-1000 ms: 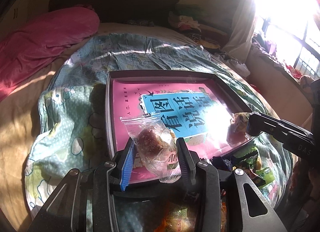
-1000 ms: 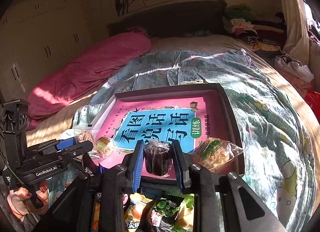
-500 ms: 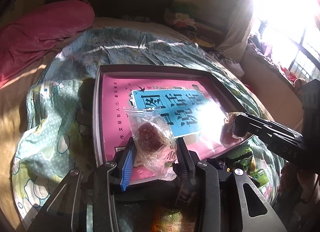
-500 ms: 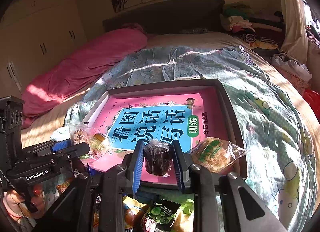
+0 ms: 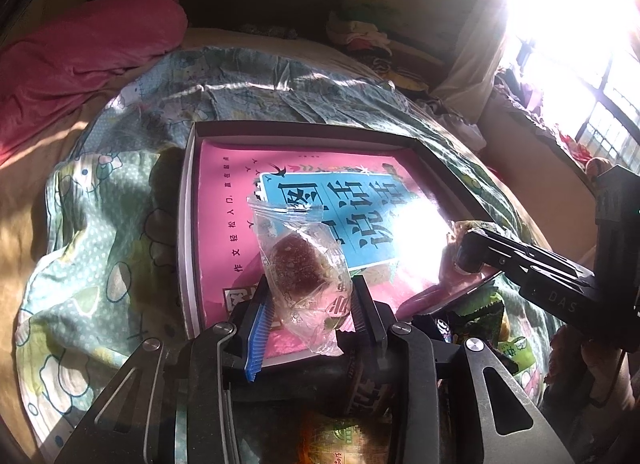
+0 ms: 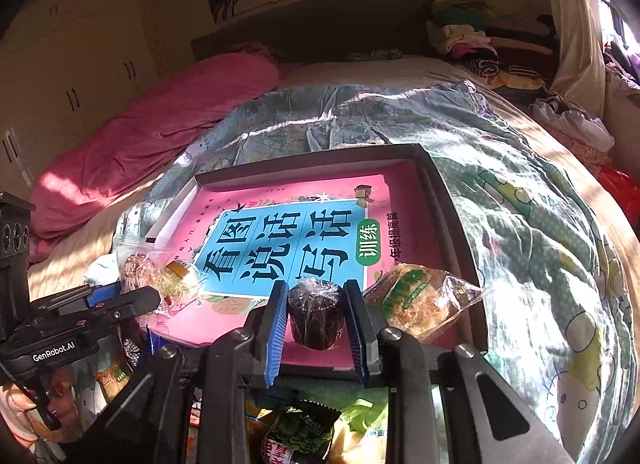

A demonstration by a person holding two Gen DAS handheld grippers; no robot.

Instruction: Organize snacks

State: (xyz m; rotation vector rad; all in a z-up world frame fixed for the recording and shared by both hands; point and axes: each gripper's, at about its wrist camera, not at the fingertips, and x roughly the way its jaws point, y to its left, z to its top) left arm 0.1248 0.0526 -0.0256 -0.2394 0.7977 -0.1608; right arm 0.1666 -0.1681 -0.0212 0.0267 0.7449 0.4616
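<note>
On the bed, over the patterned quilt (image 6: 540,264), a shallow dark tray (image 6: 452,200) lies with a pink-and-blue book (image 6: 280,240) flat inside it; I am bringing both grippers over its near edge.

Item, left gripper (image 5: 308,304): I have it clamped on a clear bag with a brown pastry (image 5: 298,264) inside, the bag standing up between the pads above the near left part of the book. Only the lower, slack part of the wrapper seems pinched. Risk: the film slides or the pastry tips forward, dropping short of the tray or onto its rim.

Item, right gripper (image 6: 316,320): its fingers are fully closed on a small dark wrapped cake (image 6: 316,316), held over the near edge of the book. Risk: squeezing harder would crush it; letting go this close to the edge could roll it back off the tray.

Item, yellow-green snack packet (image 6: 416,300): already in the tray, just beside the right finger. Risk: the finger nudges it against the tray wall when I set the cake down.

Item, loose snack pile (image 6: 300,436): lies on the quilt beneath both grippers, not yet sorted. Contents are dim; I cannot name them all.

Item, glare (image 5: 420,232): sun washes out the book's right half in the left view, so I may misjudge the free space there.
</note>
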